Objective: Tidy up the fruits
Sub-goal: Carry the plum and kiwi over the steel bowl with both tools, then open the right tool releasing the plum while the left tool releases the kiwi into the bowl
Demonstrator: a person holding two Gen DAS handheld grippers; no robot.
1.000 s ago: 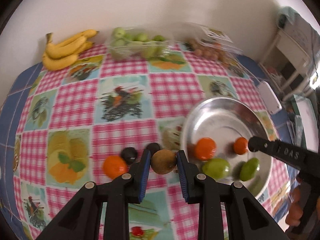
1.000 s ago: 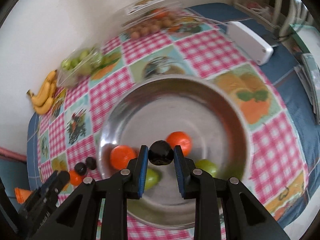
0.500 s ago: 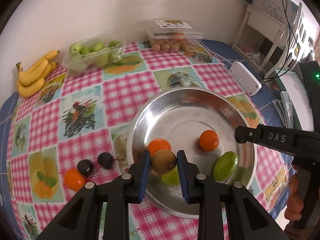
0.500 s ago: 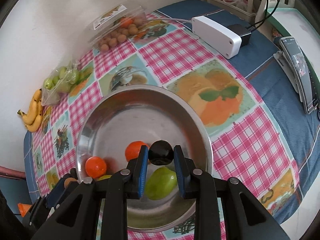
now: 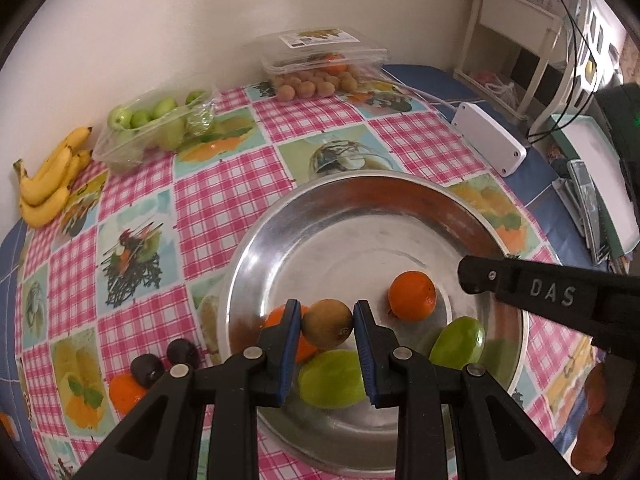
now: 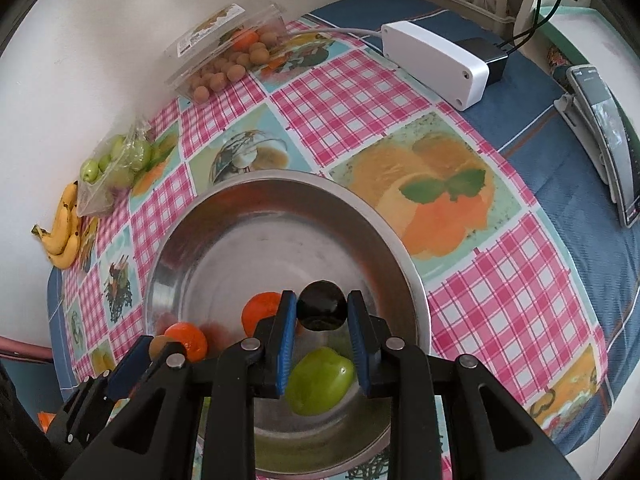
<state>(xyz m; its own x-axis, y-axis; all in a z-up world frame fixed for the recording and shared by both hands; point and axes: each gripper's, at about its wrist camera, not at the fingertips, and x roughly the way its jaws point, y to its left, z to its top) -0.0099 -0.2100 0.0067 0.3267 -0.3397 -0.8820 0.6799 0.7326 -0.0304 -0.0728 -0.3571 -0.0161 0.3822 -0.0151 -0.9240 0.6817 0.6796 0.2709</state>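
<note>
The left tool [image 5: 327, 326] pinches a brown fuzzy kiwi [image 5: 327, 323] above the round steel bowl [image 5: 304, 216] at its 7 o'clock edge; the right tool [image 6: 322, 312] pinches a dark round plum [image 6: 321, 306] above the bowl's 5 o'clock area. Released from this height, either fruit can strike the green mango [image 6: 320, 385] or orange tangerine [image 5: 412, 296] beneath, bruise, or roll out onto the desk [image 5: 200, 196].

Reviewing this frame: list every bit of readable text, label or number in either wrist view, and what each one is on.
"DAS": raised letters on the black arm of the right gripper, seen in the left wrist view.
Printed label on the lid of the clear plastic clamshell box of small brown fruits: too small and blurred to read.
The same label in the right wrist view: also unreadable.
Nothing else legible.
</note>
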